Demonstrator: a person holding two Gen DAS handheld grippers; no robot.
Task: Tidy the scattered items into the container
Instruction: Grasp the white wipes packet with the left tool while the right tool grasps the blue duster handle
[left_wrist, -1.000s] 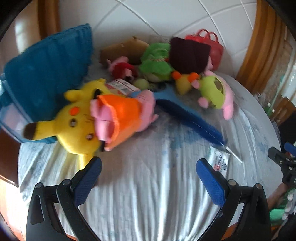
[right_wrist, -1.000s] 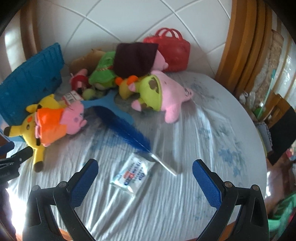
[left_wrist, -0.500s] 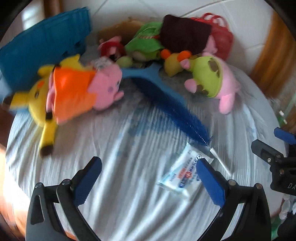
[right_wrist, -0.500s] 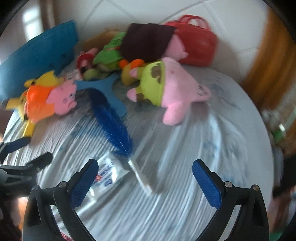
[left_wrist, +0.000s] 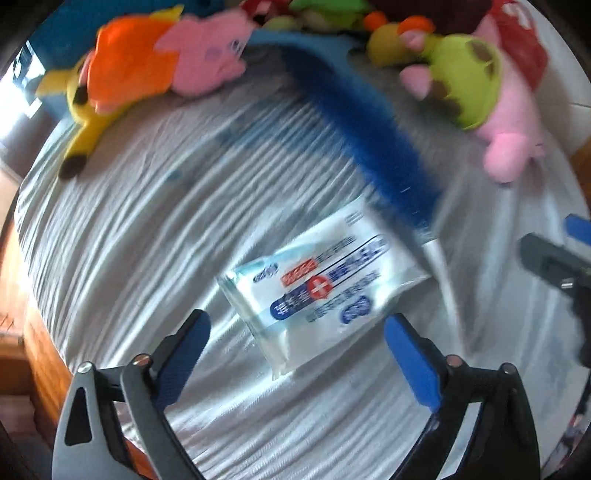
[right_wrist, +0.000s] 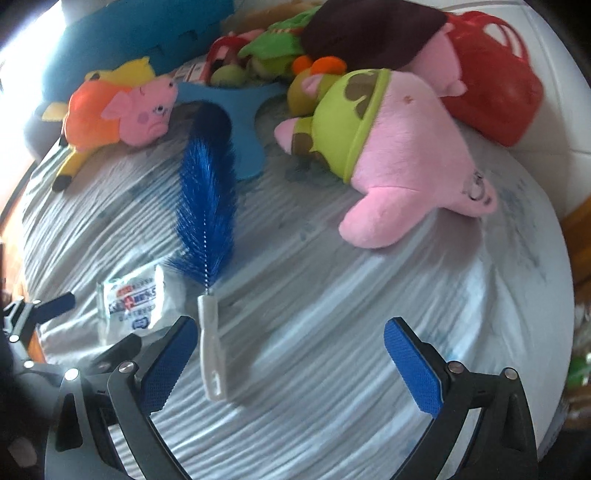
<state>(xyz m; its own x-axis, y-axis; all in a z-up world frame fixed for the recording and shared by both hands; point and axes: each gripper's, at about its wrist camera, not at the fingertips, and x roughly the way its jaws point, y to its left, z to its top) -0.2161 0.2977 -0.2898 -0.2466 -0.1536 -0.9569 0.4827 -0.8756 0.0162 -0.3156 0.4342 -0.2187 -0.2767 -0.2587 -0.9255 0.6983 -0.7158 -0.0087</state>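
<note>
A white and blue wipes pack lies flat on the striped bedsheet. My left gripper hangs low over it, jaws closing; the pack's near end sits between the blue pads, which do not touch it. A blue bristle brush with a white handle lies beside the pack. My right gripper is open over the handle, which lies just inside its left finger. The blue basket stands at the far left.
Plush toys crowd the far side: a pink pig in green, a pig in orange on a yellow plush, and several more behind. A red handbag leans on the tiled wall. The bed's wooden edge shows at the left.
Both grippers have dropped towards the bed and rolled. The left one has come over the wipes pack and narrowed a little; the right one has come over the brush handle.
</note>
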